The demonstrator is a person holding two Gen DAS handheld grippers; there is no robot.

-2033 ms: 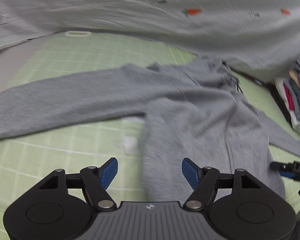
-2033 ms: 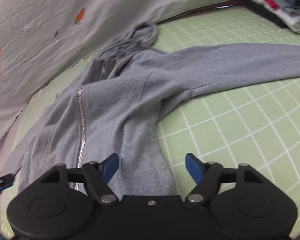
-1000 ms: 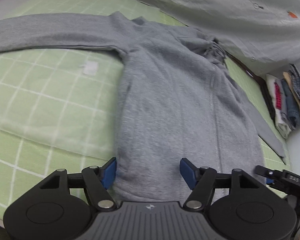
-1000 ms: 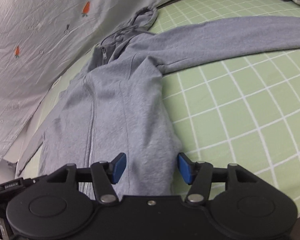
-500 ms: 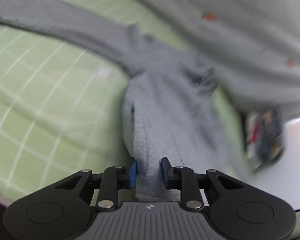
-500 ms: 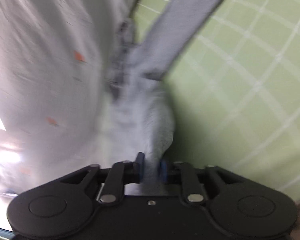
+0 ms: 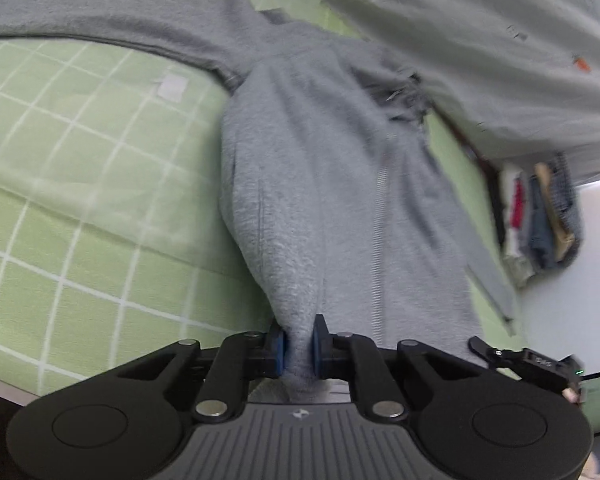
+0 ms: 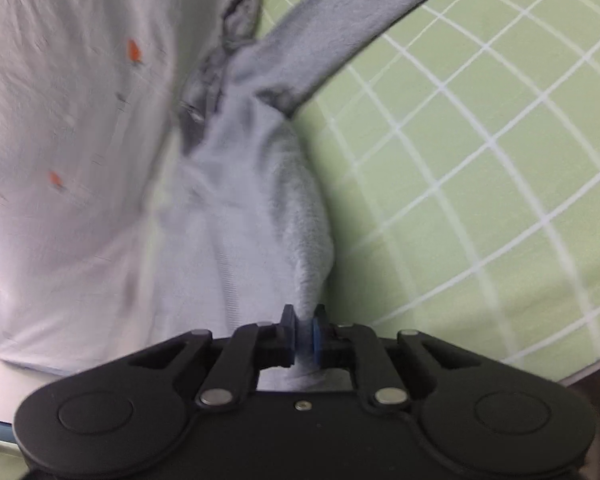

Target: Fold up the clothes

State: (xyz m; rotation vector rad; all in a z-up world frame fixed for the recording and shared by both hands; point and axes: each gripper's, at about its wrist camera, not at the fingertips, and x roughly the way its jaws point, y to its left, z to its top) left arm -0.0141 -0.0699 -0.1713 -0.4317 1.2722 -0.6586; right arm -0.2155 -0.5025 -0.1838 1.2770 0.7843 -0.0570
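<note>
The gray hoodie (image 7: 332, 184) lay on the green checked mat (image 7: 68, 184), its long axis running away from the grippers, hem nearest and hood (image 8: 240, 12) at the far end beside the white carrot-print sheet (image 7: 500, 48). The left gripper (image 7: 299, 346) was clamped on a bunched fold of the hem, and the right gripper (image 8: 302, 334) pinched the hem likewise. One sleeve (image 7: 100, 20) stretched sideways across the mat; folded clothes (image 7: 540, 216) were stacked at the far right.

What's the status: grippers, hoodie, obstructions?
Left gripper and right gripper both shut on grey zip-up fleece hoodie hem. Sleeves spread on green grid mat. Nothing obstructing.
</note>
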